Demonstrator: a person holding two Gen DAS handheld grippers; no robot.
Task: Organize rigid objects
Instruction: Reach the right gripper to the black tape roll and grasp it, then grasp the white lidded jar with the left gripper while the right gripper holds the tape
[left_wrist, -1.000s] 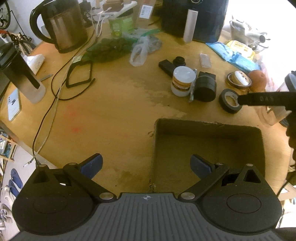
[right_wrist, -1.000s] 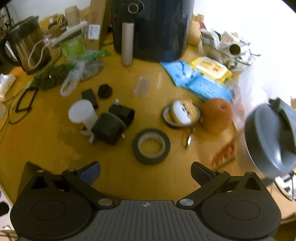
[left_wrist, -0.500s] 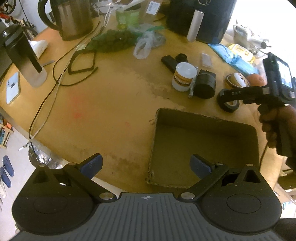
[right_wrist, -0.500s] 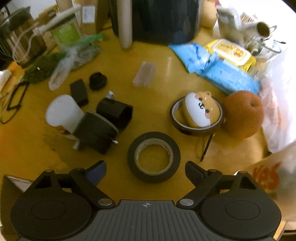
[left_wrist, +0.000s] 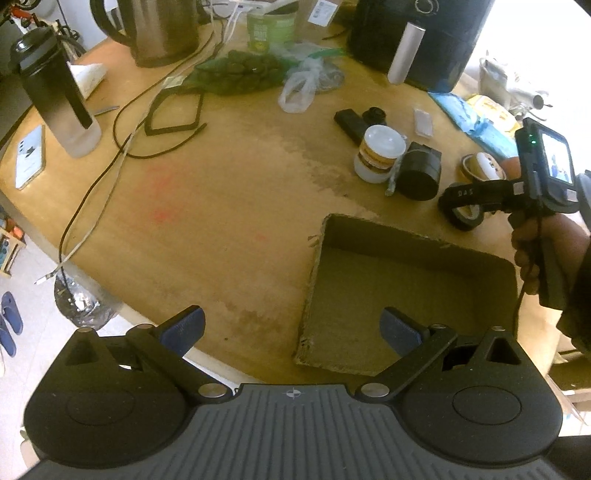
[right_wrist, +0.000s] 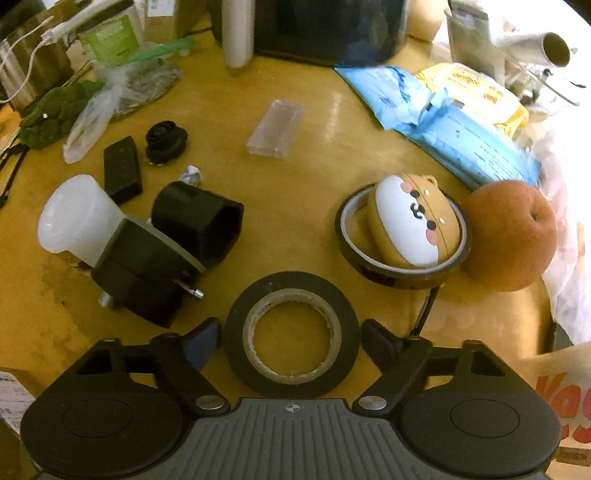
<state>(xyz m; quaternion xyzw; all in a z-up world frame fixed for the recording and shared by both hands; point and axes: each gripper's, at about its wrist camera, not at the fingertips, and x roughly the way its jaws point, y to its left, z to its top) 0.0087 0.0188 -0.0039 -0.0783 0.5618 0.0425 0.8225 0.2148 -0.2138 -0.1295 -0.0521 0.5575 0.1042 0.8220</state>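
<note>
Black tape roll (right_wrist: 291, 332) flat on table

Two tape rolls — black (right_wrist: 291, 330) and amber (right_wrist: 402, 236) — one white jar (right_wrist: 79, 223), one orange fruit (right_wrist: 511, 238), one cardboard tray (left_wrist: 406, 295).

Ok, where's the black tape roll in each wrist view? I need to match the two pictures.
Left wrist view: black tape roll at the right edge, beyond the cardboard tray, partly hidden under the right gripper's fingers.
Right wrist view: the roll lies flat at bottom centre, between the right gripper and its closing jaws, not visibly pinched yet.
Shared landmark: the white-lidded jar beside the black cylinder.
</note>
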